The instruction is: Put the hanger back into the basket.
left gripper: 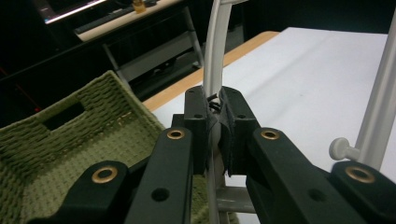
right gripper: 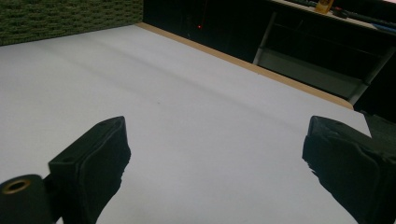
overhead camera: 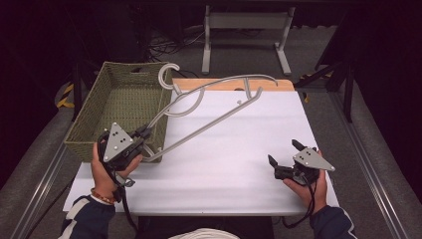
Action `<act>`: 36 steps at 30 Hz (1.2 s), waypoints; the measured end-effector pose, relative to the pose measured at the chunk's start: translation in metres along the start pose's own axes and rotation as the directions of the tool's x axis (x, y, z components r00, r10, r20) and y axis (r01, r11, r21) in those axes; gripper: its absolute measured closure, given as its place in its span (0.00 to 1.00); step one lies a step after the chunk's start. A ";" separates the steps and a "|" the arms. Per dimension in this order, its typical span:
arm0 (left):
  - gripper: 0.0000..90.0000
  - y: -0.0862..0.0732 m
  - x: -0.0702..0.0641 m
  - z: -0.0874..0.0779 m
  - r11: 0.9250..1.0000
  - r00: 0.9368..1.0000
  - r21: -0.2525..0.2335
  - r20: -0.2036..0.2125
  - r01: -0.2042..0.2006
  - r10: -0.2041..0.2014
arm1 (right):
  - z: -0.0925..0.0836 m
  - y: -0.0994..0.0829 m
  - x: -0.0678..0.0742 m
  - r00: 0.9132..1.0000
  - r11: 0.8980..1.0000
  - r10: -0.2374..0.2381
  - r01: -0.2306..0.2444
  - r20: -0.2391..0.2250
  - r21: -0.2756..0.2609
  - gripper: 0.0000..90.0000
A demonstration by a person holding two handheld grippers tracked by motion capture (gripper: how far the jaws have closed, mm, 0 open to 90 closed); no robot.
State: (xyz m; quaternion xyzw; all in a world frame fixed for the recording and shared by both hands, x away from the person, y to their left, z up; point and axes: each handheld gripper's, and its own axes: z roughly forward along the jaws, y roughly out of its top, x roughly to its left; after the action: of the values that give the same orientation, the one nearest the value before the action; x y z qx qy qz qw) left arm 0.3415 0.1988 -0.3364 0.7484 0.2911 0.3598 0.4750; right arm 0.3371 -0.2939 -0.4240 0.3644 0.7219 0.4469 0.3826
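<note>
Dark room, grey floor (overhead camera: 35, 164), metal stand (overhead camera: 246, 22)

- I take this for a lab or recording studio: black walls close in all around the bench (overhead camera: 298, 164).
- Past the bench's far edge, loose cables (overhead camera: 166, 47) tangle on grey carpet beside a pale metal stand (overhead camera: 246, 35).
- A white sheet (overhead camera: 234, 164) covers the wooden bench top.
- Metal rails (overhead camera: 370, 174) flank both side edges.
</note>
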 end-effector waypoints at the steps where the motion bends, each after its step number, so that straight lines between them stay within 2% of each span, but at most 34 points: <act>1: 0.92 0.000 0.002 0.000 1.000 1.000 -0.001 0.000 0.013 -0.013 | 0.000 0.000 0.001 1.000 1.000 -0.002 0.002 0.001 0.004 0.08; 5: 0.92 -0.002 0.010 -0.002 1.000 0.999 0.001 -0.027 0.022 -0.022 | 0.001 0.000 0.001 1.000 1.000 -0.008 0.008 -0.003 0.012 0.08; 7: 0.92 -0.005 0.020 -0.002 1.000 0.997 0.004 -0.065 0.029 -0.029 | 0.002 0.000 0.003 1.000 0.999 -0.025 0.025 0.009 0.025 0.08; 8: 0.92 -0.005 0.020 -0.002 1.000 0.997 0.004 -0.065 0.029 -0.029 | 0.002 0.000 0.003 1.000 0.999 -0.025 0.025 0.009 0.025 0.08; 11: 0.92 -0.007 0.033 -0.002 0.998 0.994 0.000 -0.088 0.059 -0.059 | 0.001 0.001 0.006 0.999 0.999 -0.044 0.043 0.008 0.023 0.08; 13: 0.92 -0.008 0.041 -0.001 0.998 0.993 -0.004 -0.097 0.064 -0.064 | 0.001 0.002 0.007 0.999 0.999 -0.045 0.045 0.003 0.023 0.08; 14: 0.92 -0.008 0.041 -0.001 0.998 0.993 -0.004 -0.097 0.064 -0.064 | 0.001 0.001 0.008 0.999 0.999 -0.046 0.046 0.001 0.025 0.08; 17: 0.92 -0.010 0.050 0.000 0.998 0.990 0.009 -0.125 0.065 -0.063 | 0.002 0.001 0.009 0.998 0.998 -0.058 0.058 0.008 0.035 0.08; 20: 0.92 -0.010 0.057 0.000 0.997 0.989 0.015 -0.130 0.073 -0.071 | 0.003 0.001 0.009 0.998 0.998 -0.057 0.056 0.008 0.040 0.08; 21: 0.92 -0.011 0.060 0.001 0.996 0.989 0.017 -0.123 0.089 -0.087 | 0.003 0.000 0.009 0.998 0.998 -0.056 0.056 0.007 0.041 0.08; 27: 0.92 -0.016 0.073 0.003 0.994 0.985 0.048 -0.150 0.096 -0.088 | 0.003 0.001 0.010 0.998 0.997 -0.064 0.064 0.020 0.044 0.08; 35: 0.92 -0.026 0.092 0.008 0.988 0.977 0.087 -0.183 0.129 -0.112 | 0.005 0.000 0.010 0.998 0.996 -0.067 0.066 0.018 0.059 0.08; 36: 0.92 -0.028 0.098 0.008 0.986 0.975 0.099 -0.190 0.134 -0.113 | 0.005 0.000 0.010 0.998 0.996 -0.065 0.064 0.017 0.059 0.08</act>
State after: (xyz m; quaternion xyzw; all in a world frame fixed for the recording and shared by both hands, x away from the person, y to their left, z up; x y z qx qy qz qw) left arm 0.4016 0.2811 -0.3385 0.7177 0.3994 0.3802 0.4251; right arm 0.3370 -0.2833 -0.4277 0.3563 0.7422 0.4097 0.3929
